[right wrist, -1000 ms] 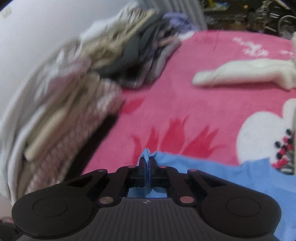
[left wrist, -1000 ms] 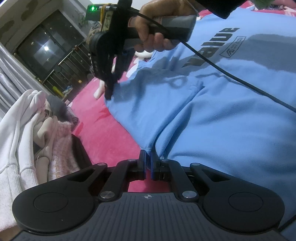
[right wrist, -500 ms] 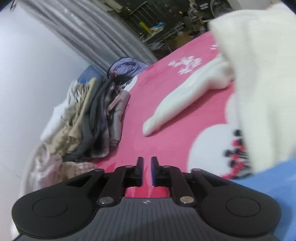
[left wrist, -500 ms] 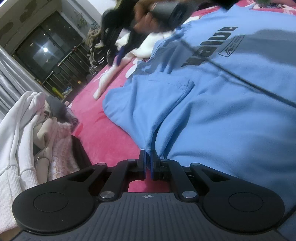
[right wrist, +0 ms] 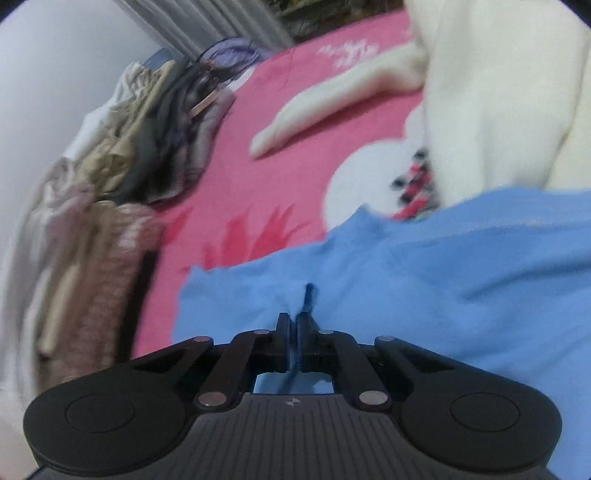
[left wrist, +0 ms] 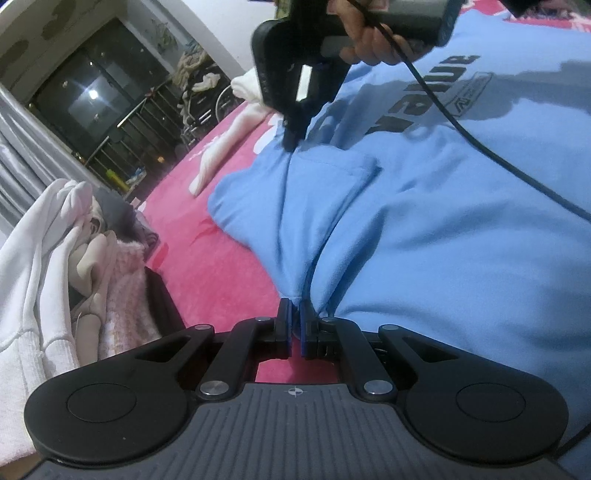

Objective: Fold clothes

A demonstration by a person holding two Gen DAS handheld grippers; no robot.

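Gripping state, left gripper (left wrist: 294,318): jaws nearly closed on a pinch of the blue T-shirt (left wrist: 443,240) at its near edge, the same hold as in both earlier left-wrist views.
Gripping state, right gripper (right wrist: 294,328): jaws drawn together with a thin ridge of blue cloth between them; half a second ago the same jaws stood slightly apart over bare pink blanket with nothing held.
Change, right side: one second ago this gripper held the sleeve edge, then it let go and lifted, and now it has come down again further in on the sleeve, near the shoulder seam. In the left-wrist view its tips (left wrist: 291,142) press into the shirt at the far end of the sleeve, with the person's hand (left wrist: 373,33) on the handle.
Position of shirt: spread print-side up on the pink blanket (left wrist: 221,269), filling the right and middle of the left-wrist view; the black lettering (left wrist: 421,99) lies toward the far side.
Sleeve (left wrist: 295,195): lying inward over the left flank of the shirt, its hem toward the body panel, bunched in soft folds.
Meaning for the task: judged from the two grips, one at the near hem and one at the far shoulder, the left side of the shirt is now held at both ends of a line, which suits turning that side panel over the body.
Surroundings: stacked clothes (right wrist: 110,184) at the left; a white garment (right wrist: 498,92) at the far right, one sleeve trailing across the blanket.
Image quality: right-wrist view is motion-blurred, so fine detail of the pinch is uncertain.
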